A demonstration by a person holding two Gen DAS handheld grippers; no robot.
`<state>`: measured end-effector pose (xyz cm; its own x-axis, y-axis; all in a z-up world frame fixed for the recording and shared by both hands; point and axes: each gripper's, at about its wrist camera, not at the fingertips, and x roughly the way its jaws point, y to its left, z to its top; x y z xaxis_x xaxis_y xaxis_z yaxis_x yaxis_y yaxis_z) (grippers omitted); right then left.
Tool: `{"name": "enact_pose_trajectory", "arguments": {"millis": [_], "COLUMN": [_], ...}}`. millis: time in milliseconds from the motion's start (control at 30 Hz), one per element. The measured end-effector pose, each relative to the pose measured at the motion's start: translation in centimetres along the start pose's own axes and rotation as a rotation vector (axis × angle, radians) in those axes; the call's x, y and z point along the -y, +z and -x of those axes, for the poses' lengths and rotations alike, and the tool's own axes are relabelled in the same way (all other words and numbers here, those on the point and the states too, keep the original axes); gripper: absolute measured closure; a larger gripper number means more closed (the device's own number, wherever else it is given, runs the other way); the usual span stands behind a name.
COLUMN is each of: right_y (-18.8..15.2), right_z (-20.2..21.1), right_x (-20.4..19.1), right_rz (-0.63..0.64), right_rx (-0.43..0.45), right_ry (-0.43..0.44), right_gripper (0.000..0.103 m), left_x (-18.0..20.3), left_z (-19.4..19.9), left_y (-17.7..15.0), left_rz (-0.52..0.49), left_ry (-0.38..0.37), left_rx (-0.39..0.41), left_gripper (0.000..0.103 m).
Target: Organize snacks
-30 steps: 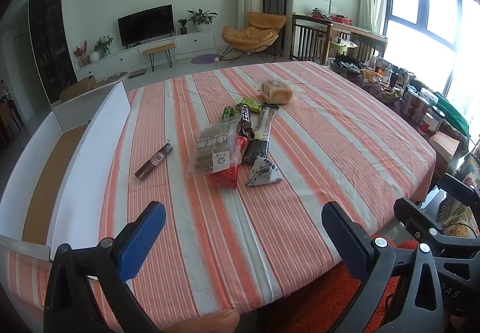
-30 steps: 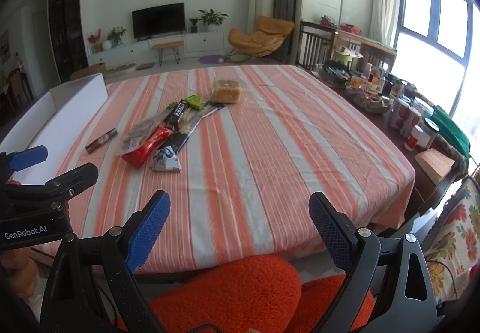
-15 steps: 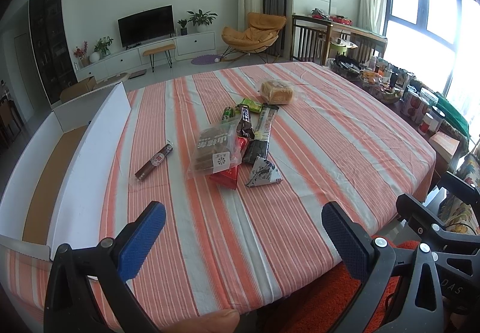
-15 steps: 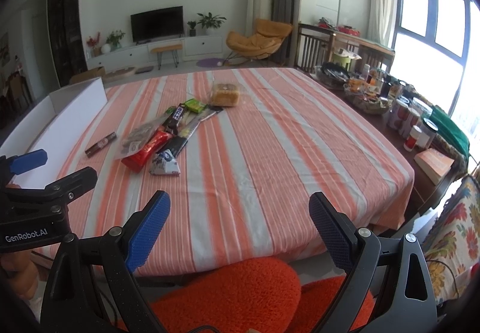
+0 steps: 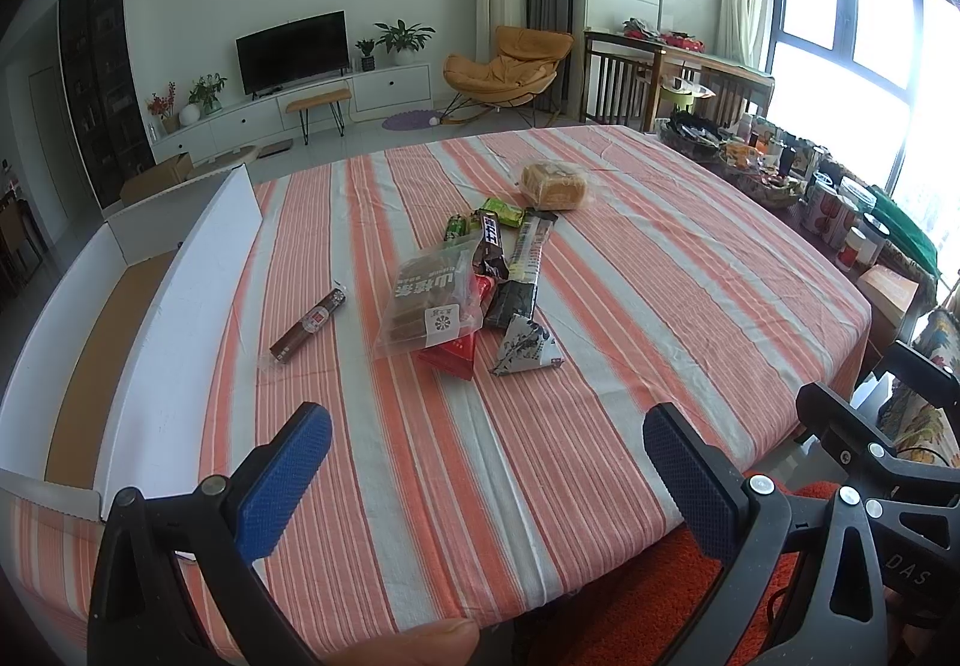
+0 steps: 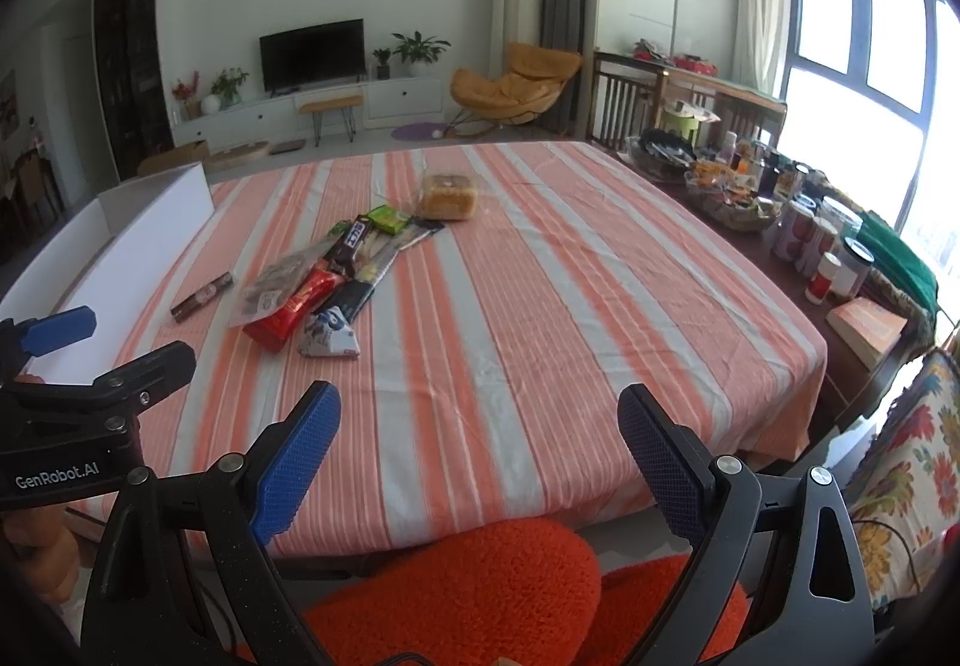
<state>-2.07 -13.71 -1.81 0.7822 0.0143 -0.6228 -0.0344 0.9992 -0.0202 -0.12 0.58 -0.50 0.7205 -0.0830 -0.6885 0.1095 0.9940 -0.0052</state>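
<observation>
Half-buried red packet (image 5: 451, 356) under clear snack bag (image 5: 433, 301), label unreadable.

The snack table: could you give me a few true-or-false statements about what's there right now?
1. Both grippers, left and right, are open and hold nothing. True.
2. The bread lies inside the white box. False: it lies on the striped cloth, beyond the snack pile.
3. The brown stick lies apart from the pile, toward the box. True.
4. The red packet lies alone. False: it is in the pile, touching other packets.
</observation>
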Motion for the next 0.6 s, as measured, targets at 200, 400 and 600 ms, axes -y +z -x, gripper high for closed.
{"name": "enact_pose_trajectory", "arguments": {"millis": [200,400,600], "right_y": [-0.02,-0.08,-0.08], "right_z": [0.01,0.02,0.03], "right_x": [0.03,0.05,0.05], "right_rz": [0.0,0.0,-0.001], "right_rx": [0.0,0.0,0.001], "right_ry": [0.001,0.0,0.0], "right_gripper": [0.007,0.007,0.007], "left_x": [0.0,0.03,0.04], "left_z": [0.01,0.07,0.08], "left_y": [-0.02,0.06,0.04], "left_rz": [0.002,0.0,0.001], "left_ry": [0.0,-0.001,-0.001], "left_rx": [0.0,-0.001,-0.002], "left_gripper": [0.0,0.0,0.0]}}
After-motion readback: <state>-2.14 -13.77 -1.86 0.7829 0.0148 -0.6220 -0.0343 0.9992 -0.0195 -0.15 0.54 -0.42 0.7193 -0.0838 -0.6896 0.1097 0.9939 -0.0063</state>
